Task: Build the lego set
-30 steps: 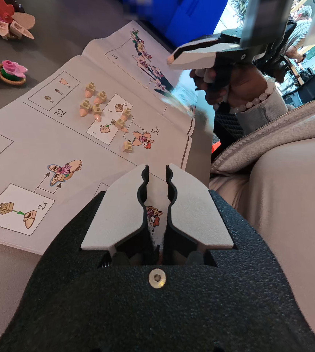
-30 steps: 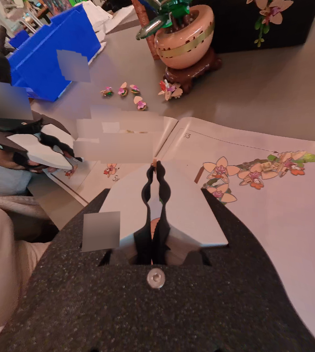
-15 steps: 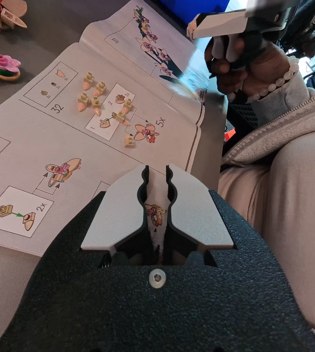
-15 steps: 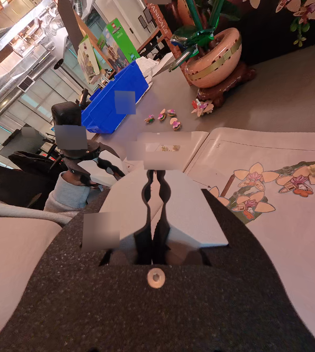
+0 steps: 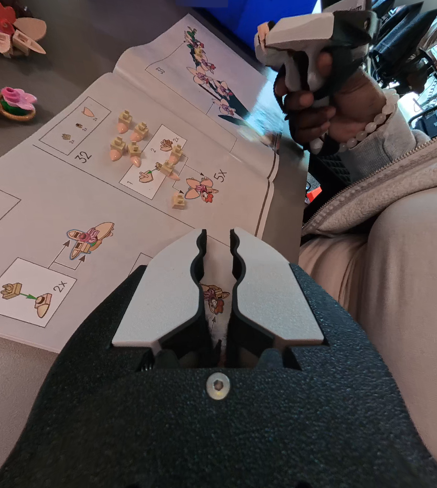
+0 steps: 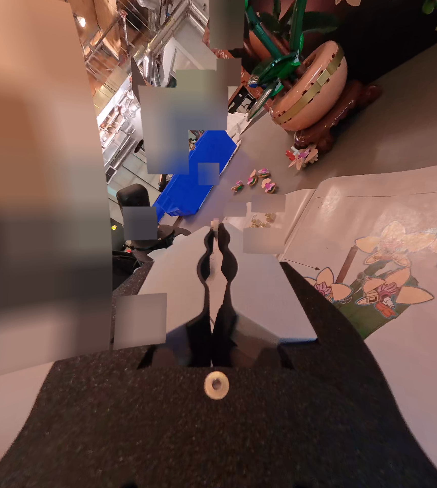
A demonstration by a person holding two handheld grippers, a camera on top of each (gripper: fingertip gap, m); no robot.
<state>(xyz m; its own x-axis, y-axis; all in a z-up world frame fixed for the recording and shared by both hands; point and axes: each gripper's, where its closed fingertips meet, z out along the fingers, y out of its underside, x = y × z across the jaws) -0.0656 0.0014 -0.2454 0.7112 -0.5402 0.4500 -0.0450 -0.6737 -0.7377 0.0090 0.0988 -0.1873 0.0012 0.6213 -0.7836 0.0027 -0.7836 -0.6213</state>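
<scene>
**A:** Okay, counts from my side. On the open instruction booklet (image 5: 53,200) I see seven small tan-and-peach brick pieces (image 5: 143,148): a cluster of four, two more just beside it, and one tan piece (image 5: 178,201) on its own, nearer my left gripper. On the grey table (image 5: 80,34) past the booklet: one pink flower on a gold ring (image 5: 15,101) and one bigger flower assembly (image 5: 9,34) at the top left corner.

**B:** Right view?

**A:** Four small pink flower bits (image 6: 254,181) on the table between the blue bin (image 6: 199,171) and the booklet. One brick-built pot with green stems (image 6: 309,89), and one flower (image 6: 302,157) at its base.

**B:** Grippers?

**A:** Left gripper (image 5: 218,232) hovers low over the booklet's near edge, fingers slightly apart, only printed page showing between them. Right gripper (image 6: 215,227) is raised and tipped, pads clamped on one tiny pale piece (image 6: 214,224) at the very tips. I can't tell its shape, too blurred.

**B:** Hand?

**A:** Right hand (image 5: 325,105) wraps the gripper handle, beaded bracelet at the wrist, held up over the booklet's far page.
</scene>
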